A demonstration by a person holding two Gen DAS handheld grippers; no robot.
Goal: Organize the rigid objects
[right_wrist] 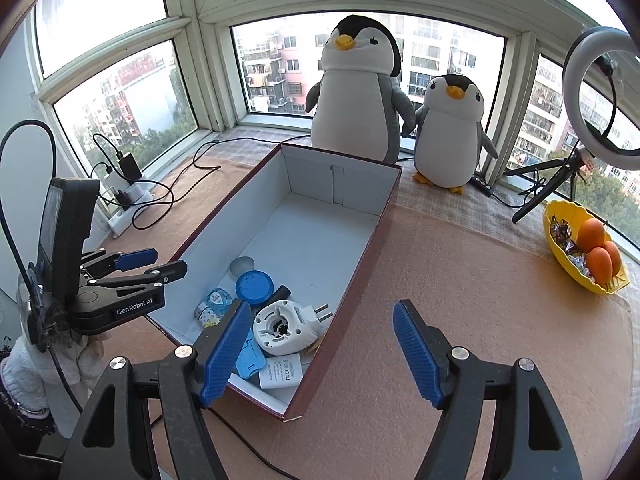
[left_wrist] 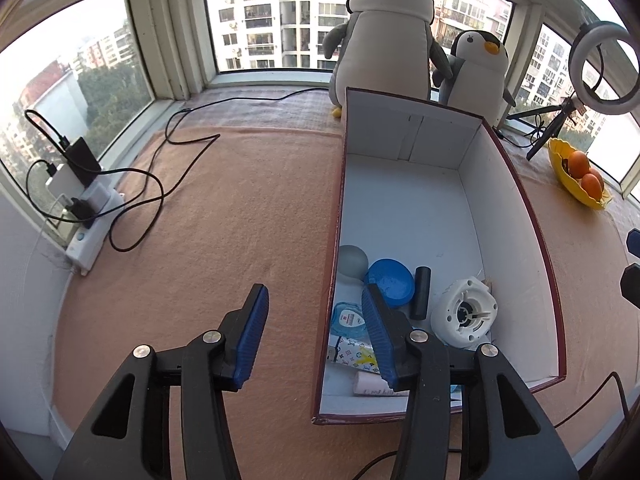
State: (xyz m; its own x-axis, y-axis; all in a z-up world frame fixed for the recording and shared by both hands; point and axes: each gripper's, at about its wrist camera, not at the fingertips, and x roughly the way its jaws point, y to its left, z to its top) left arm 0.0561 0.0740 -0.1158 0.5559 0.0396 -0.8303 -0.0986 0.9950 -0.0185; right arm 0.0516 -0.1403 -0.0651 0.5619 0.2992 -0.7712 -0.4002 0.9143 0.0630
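Note:
An open cardboard box (left_wrist: pixel 404 130) (right_wrist: pixel 352 182) with white inside stands on the peach cloth. At its near end lie a white round device with a plug (left_wrist: pixel 464 314) (right_wrist: pixel 286 328), a blue lid (left_wrist: pixel 390 282) (right_wrist: pixel 254 286), a black cylinder (left_wrist: pixel 421 298) (right_wrist: pixel 280 293), a grey ball (left_wrist: pixel 352 262) (right_wrist: pixel 242 266), a patterned tube (left_wrist: pixel 354 358) (right_wrist: pixel 208 316) and a white adapter (right_wrist: pixel 280 372). My left gripper (left_wrist: pixel 316 296) (right_wrist: pixel 160 264) hangs open over the box's left wall, holding nothing. My right gripper (right_wrist: pixel 322 312) is open and empty above the box's near right wall.
Two plush penguins (right_wrist: pixel 360 92) stand behind the box. A ring light on a tripod (right_wrist: pixel 600 96) and a yellow bowl of oranges (right_wrist: pixel 580 252) sit at the right. A power strip with chargers and looping cables (left_wrist: pixel 88 208) lies at the left. Peach cloth (left_wrist: pixel 240 220) lies bare left of the box.

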